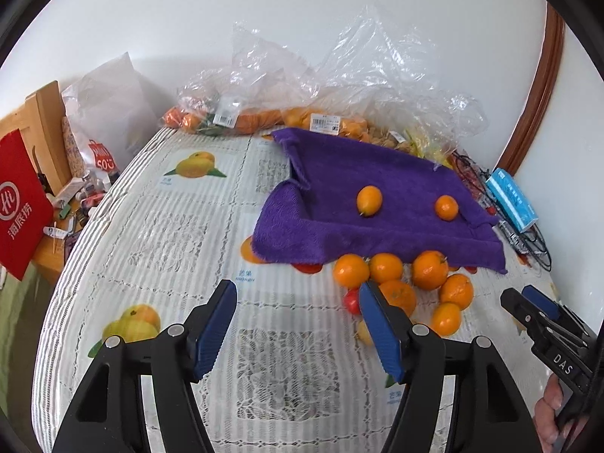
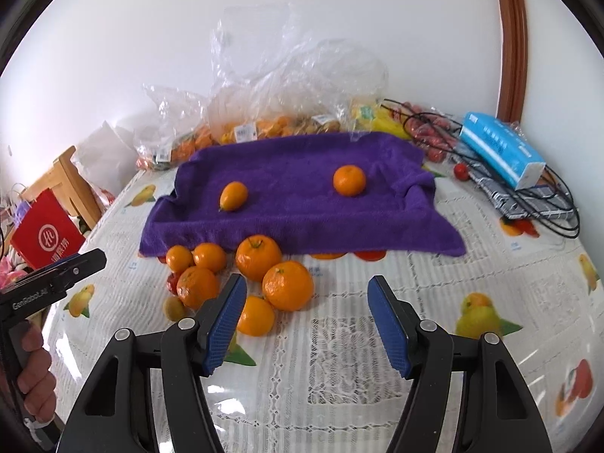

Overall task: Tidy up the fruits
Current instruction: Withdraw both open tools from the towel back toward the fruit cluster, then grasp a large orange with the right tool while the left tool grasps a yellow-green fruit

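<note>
A purple towel (image 1: 362, 204) (image 2: 302, 196) lies on the table. On it sit an oval kumquat (image 1: 369, 200) (image 2: 233, 196) and a small round orange (image 1: 446, 207) (image 2: 349, 180). A pile of several oranges (image 1: 426, 270) (image 2: 287, 285) lies on the tablecloth just in front of the towel, with a small red fruit (image 1: 352, 301) (image 2: 172, 283) and a yellowish one (image 2: 173, 307). My left gripper (image 1: 298, 298) is open and empty, left of the pile. My right gripper (image 2: 307, 292) is open and empty, just right of the pile; it also shows in the left wrist view (image 1: 528, 302).
Clear plastic bags of fruit (image 1: 321, 94) (image 2: 271, 113) stand behind the towel against the wall. A blue tissue pack (image 1: 511, 200) (image 2: 502, 151) and black cables (image 2: 547, 207) lie at the right. A red bag (image 1: 19, 204) and a wooden chair (image 1: 45, 120) stand off the table's left edge.
</note>
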The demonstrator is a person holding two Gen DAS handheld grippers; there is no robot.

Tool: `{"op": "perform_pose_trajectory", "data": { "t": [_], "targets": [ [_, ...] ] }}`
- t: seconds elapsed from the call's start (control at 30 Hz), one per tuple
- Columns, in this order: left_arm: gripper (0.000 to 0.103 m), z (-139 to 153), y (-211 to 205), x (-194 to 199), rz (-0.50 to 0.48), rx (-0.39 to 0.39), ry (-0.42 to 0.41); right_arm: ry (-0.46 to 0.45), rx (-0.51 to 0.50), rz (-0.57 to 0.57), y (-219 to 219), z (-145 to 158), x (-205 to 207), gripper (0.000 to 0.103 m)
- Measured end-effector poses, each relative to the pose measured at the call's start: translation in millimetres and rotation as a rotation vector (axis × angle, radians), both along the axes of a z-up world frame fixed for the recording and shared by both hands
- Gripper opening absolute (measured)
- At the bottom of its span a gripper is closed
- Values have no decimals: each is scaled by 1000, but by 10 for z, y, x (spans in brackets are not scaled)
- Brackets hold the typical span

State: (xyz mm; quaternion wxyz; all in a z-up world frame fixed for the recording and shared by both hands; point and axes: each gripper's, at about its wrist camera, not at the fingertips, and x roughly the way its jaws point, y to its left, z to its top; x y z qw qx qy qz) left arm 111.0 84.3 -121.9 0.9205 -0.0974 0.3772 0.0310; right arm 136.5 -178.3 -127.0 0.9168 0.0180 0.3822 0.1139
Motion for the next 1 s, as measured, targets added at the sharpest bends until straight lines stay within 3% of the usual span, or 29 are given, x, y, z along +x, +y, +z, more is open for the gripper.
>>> {"op": "perform_pose_trajectory", "data": {
  "t": [0.1,0.57,1.0],
  "targets": [
    [65,-61,19,3,7,19,3,18,-8,20,70,-122,67,55],
    [65,-284,52,168,-17,-47,32,159,1,58,287,-526,552,45],
    [65,-434,-329,165,-169,-96,56,75,-18,7,-122,-340,391,44]
  ]
}}
